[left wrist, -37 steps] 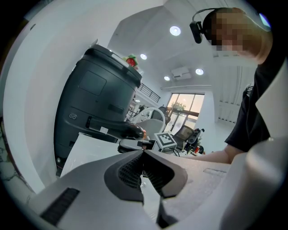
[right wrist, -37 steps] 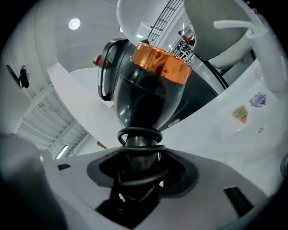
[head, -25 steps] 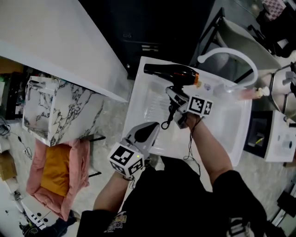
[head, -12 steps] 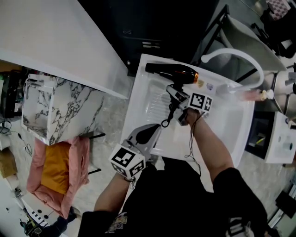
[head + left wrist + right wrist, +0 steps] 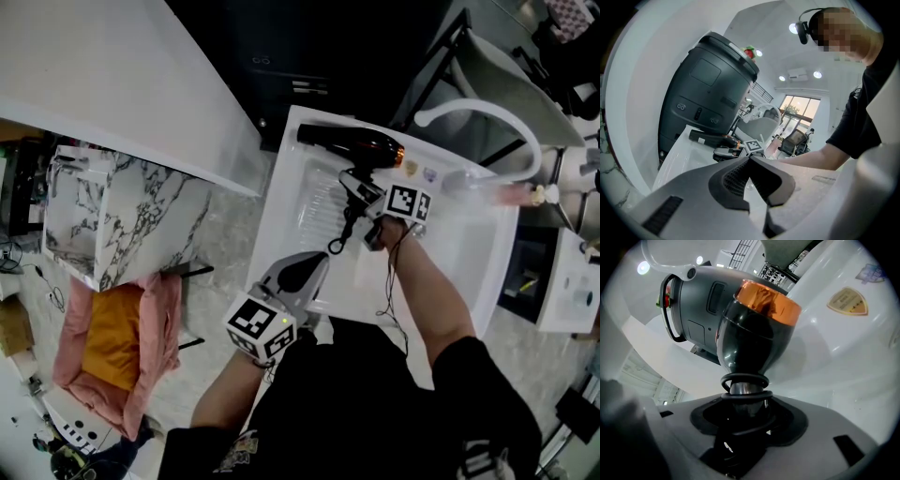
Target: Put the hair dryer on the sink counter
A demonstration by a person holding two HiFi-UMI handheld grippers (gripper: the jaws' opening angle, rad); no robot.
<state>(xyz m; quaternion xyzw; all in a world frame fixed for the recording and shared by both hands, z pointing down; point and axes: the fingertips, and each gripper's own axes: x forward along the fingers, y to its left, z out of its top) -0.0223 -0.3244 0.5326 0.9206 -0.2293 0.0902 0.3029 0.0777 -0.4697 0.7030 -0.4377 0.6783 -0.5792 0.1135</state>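
Observation:
The black hair dryer [image 5: 352,143] with a copper band lies across the far edge of the white sink counter [image 5: 450,253]. My right gripper [image 5: 356,192] is shut on its handle, just in front of the body. In the right gripper view the dryer's rear end [image 5: 757,329] fills the middle, and the coiled black cord [image 5: 743,380] wraps the handle where my right gripper [image 5: 745,404] clamps it. The cord [image 5: 342,234] trails down over the counter. My left gripper [image 5: 305,267] hovers at the counter's near edge, shut and empty; its jaws [image 5: 750,161] meet at the tip.
A white curved faucet [image 5: 478,111] arches over the basin's far right. A dark grey machine [image 5: 708,93] stands behind the counter. To the left are a white tabletop [image 5: 112,75], a marble-patterned cabinet [image 5: 122,220] and a pink basket [image 5: 112,347].
Only the head view has shifted slightly. The right gripper keeps its hold on the dryer at the far edge, and the left gripper stays at the near edge.

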